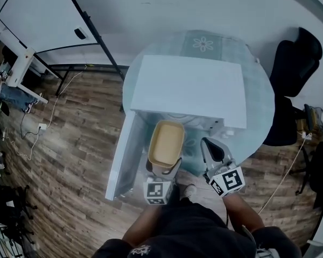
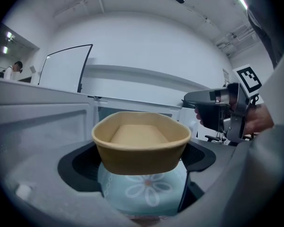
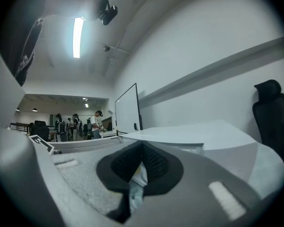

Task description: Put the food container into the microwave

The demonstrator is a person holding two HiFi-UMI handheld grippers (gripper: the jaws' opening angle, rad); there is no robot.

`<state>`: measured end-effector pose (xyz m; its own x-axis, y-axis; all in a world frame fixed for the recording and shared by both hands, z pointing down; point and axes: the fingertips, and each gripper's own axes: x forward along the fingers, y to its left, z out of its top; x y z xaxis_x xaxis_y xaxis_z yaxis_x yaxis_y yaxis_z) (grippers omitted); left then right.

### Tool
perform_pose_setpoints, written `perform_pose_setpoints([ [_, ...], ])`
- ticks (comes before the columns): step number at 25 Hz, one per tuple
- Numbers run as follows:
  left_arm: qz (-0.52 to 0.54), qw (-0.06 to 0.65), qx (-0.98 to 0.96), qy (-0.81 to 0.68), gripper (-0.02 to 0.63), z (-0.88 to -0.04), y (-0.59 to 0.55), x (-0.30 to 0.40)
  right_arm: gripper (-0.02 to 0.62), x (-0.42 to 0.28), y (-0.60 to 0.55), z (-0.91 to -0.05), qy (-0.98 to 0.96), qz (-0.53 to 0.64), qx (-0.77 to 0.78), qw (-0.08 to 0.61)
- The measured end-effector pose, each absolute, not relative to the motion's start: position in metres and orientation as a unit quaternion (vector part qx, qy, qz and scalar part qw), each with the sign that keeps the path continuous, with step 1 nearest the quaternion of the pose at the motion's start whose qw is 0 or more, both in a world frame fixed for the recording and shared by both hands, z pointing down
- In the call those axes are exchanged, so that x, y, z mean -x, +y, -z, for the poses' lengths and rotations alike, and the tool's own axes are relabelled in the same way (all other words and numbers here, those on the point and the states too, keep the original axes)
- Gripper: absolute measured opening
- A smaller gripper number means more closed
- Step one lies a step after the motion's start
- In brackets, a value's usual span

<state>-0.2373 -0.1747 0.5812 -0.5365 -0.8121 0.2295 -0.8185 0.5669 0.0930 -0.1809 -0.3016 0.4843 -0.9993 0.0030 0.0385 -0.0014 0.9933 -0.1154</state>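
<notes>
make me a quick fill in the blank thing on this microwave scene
1. The left gripper holds the container, which is ____ of food.
2. The door of the microwave stands ____.
3. The jaws of the right gripper are together and hold ____.
4. The tablecloth bears a ____ pattern.

Missing words: empty; open; nothing; flower.
</notes>
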Motion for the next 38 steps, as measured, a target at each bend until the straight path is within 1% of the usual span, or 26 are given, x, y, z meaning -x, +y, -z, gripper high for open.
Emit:
perform_pose_setpoints([
  [4,-0.018,0.135,-0.463,-0.876,0.528,-0.601,-0.177,0.242,0.000,0.190,-0.297,-0.507,-0.998,-0.054,0.007,0.044],
  [13,-0.051,0.130,-0.469,-0.872,0.528,-0.631,-0.195,0.264,0.002,0.205,-0.299,-0.560,-0.994,-0.072,-0.002,0.081],
  [21,-0.040,0.144,-0.458,-0.876,0.528,-0.660,-0.202,0.282,0.002,0.214,-0.303,-0.594,-0.992,-0.071,-0.011,0.099],
  [28,-0.031,0.138,-0.462,-0.876,0.528,-0.668,-0.213,0.306,0.001,0.227,-0.307,-0.618,-0.990,-0.073,-0.021,0.116],
  [38,-0.026,0.132,-0.454,-0.881,0.528,-0.672,-0.241,0.344,0.002,0.252,-0.329,-0.639,-0.989,-0.078,-0.050,0.115],
])
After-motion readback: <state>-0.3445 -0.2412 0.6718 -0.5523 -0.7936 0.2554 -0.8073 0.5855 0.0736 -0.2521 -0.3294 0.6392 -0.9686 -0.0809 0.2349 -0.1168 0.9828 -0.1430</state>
